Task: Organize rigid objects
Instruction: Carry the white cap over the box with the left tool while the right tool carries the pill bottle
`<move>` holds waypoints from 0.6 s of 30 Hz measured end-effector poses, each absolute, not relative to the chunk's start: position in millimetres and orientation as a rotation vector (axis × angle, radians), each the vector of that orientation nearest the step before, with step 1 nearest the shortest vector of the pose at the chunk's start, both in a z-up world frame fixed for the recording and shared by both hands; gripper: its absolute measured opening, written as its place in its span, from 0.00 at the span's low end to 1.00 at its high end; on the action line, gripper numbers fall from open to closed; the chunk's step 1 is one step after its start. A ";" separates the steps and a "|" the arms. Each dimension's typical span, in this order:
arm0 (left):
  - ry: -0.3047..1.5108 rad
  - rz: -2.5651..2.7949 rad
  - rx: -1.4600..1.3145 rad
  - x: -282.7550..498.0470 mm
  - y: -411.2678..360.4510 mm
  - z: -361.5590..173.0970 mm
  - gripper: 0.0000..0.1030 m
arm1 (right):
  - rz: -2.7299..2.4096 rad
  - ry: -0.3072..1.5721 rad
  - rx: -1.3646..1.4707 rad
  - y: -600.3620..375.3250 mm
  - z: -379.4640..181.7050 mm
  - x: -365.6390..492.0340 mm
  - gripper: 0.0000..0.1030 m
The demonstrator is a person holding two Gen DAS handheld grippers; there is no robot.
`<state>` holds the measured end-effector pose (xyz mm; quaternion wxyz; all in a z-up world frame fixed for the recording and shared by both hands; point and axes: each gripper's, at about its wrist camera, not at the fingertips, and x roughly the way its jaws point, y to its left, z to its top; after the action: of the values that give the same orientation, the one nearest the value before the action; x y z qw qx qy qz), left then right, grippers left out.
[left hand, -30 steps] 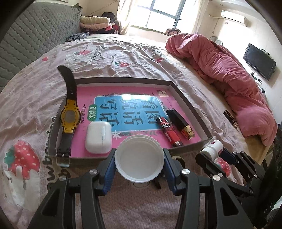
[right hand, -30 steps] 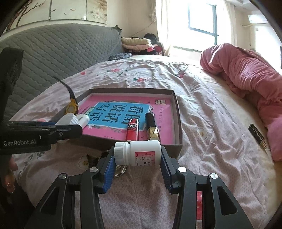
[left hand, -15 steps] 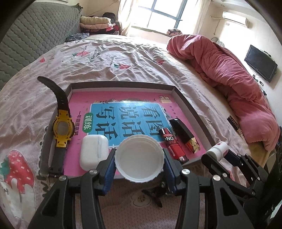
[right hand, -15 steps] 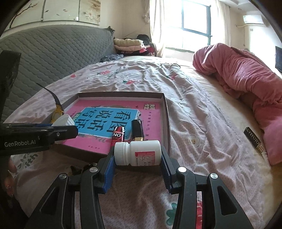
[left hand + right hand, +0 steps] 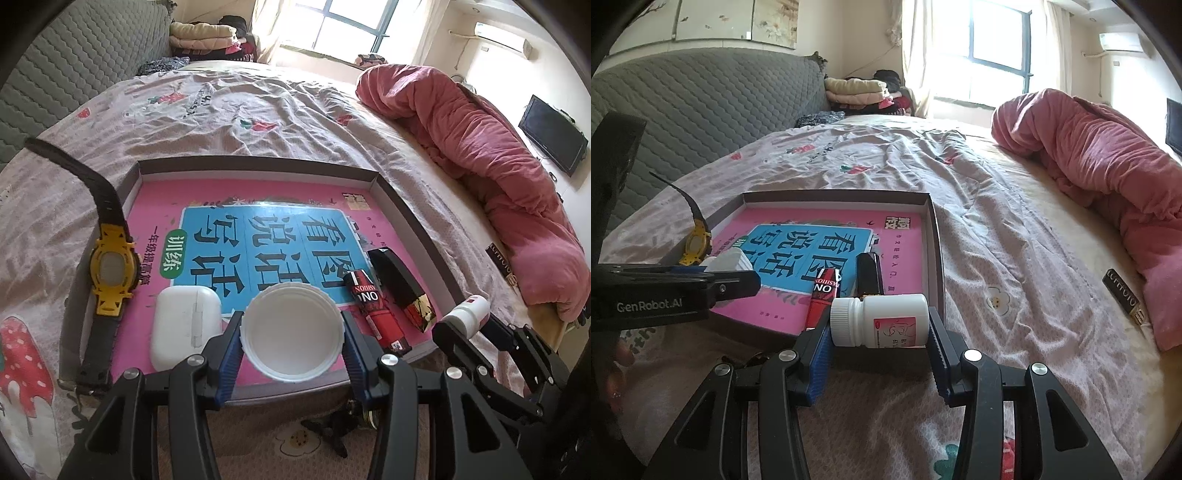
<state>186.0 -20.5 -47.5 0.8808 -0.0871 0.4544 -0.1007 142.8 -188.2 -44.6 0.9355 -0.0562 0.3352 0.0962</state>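
Observation:
My left gripper (image 5: 291, 334) is shut on a white round lid (image 5: 291, 332), held over the near edge of a shallow grey box (image 5: 258, 162) with a pink and blue printed floor. In the box lie a white earbud case (image 5: 184, 326), a red tube (image 5: 375, 310), a black and gold tube (image 5: 400, 288) and a yellow watch (image 5: 112, 271) draped over its left wall. My right gripper (image 5: 880, 326) is shut on a white pill bottle (image 5: 881, 320), lying sideways, just before the box's (image 5: 932, 225) near right corner.
The box sits on a wrinkled floral bedsheet (image 5: 229, 110). A pink duvet (image 5: 480, 147) is bunched at the right. A small black item (image 5: 1123, 295) lies beside it. Dark small objects (image 5: 332, 428) lie on the sheet under my left gripper. A grey headboard (image 5: 701, 99) stands at the left.
Both grippers have moved forward toward the box, each still holding its object. The lid now hangs over the box's near edge, and the bottle is closer to the near right corner.

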 end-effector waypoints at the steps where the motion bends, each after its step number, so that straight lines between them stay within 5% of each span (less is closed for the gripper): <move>1: 0.949 -0.210 -0.180 186.5 -20.9 -48.7 0.48 | 0.196 0.683 -0.120 -187.6 -45.0 143.6 0.46; 18: 0.980 -0.209 -0.127 188.0 -27.4 -60.4 0.48 | 0.172 0.736 -0.186 -181.8 -42.5 153.3 0.46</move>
<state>188.0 -27.4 -60.4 0.8752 -0.0611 0.4694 -0.1003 153.3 -181.8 -42.5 0.9252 -0.0905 0.3588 0.0838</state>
